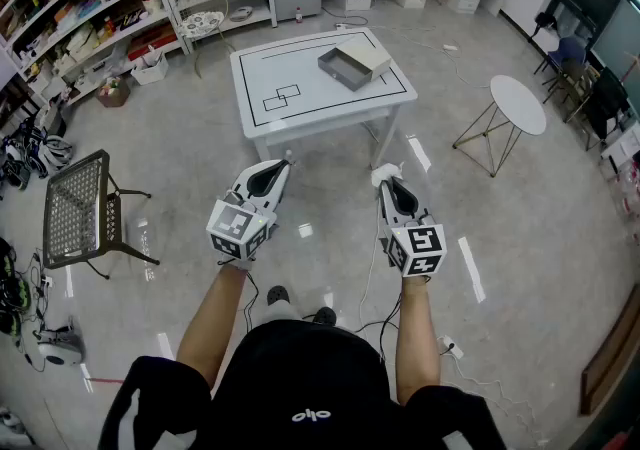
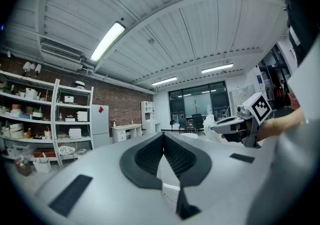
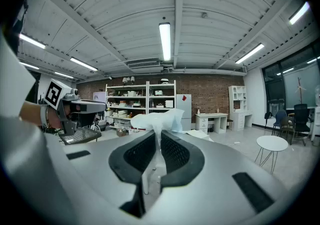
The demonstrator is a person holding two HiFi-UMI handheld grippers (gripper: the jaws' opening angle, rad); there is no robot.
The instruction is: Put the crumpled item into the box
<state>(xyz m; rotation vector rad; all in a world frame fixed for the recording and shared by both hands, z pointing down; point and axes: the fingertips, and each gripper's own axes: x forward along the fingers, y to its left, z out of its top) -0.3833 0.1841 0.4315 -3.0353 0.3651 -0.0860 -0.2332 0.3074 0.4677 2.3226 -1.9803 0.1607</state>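
One crumpled white tissue wad [image 3: 159, 118] is pinched in my right gripper [image 3: 157, 136]; my left gripper [image 2: 163, 138] is closed and empty. At twelve o'clock, the shallow grey open box [image 1: 350, 66] sits empty on a white table [image 1: 290, 88].

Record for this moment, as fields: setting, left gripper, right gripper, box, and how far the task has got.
setting: workshop floor; person stands back from the white table
left gripper: jaws together, nothing between them
right gripper: jaws closed on the white crumpled item, which sticks out past the tips
box: grey, open-topped, on the table toward its far right side
task state: item held, not yet in the box; both grippers short of the table
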